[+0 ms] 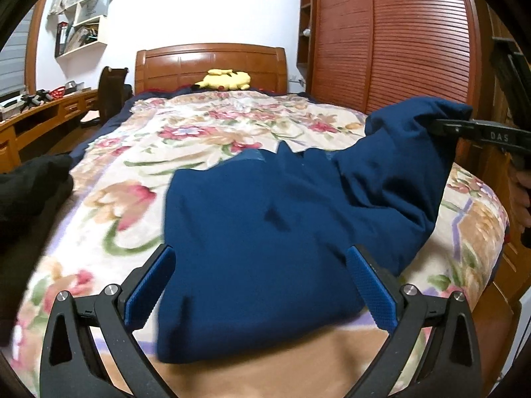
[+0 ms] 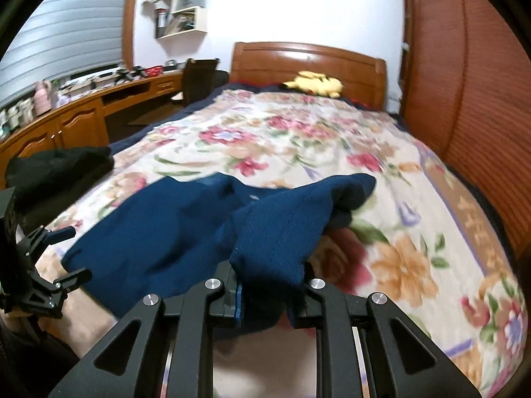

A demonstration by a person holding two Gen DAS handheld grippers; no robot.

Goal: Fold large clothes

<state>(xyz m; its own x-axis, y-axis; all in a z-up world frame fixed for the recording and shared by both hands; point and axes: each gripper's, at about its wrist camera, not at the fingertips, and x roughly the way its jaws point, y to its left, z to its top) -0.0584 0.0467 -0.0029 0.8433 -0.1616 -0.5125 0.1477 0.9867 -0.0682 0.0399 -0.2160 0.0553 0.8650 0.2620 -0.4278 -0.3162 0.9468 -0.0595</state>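
A navy blue garment (image 1: 259,232) lies on the floral bedspread (image 1: 132,172) near the bed's foot. My left gripper (image 1: 262,272) is open, its blue pads (image 1: 149,288) spread over the garment's near part without holding it. My right gripper (image 2: 265,292) is shut on a bunched part of the garment (image 2: 275,232) and holds it lifted off the bed. In the left wrist view the right gripper (image 1: 441,124) comes in from the right, clamped on the raised cloth. In the right wrist view the left gripper (image 2: 63,255) shows at the left, open.
A black garment pile (image 1: 30,179) lies at the bed's left edge. A yellow plush toy (image 1: 225,79) sits by the wooden headboard (image 1: 212,59). A wooden wardrobe (image 1: 391,39) stands to the right, a desk (image 2: 83,112) and chair (image 2: 199,76) to the left.
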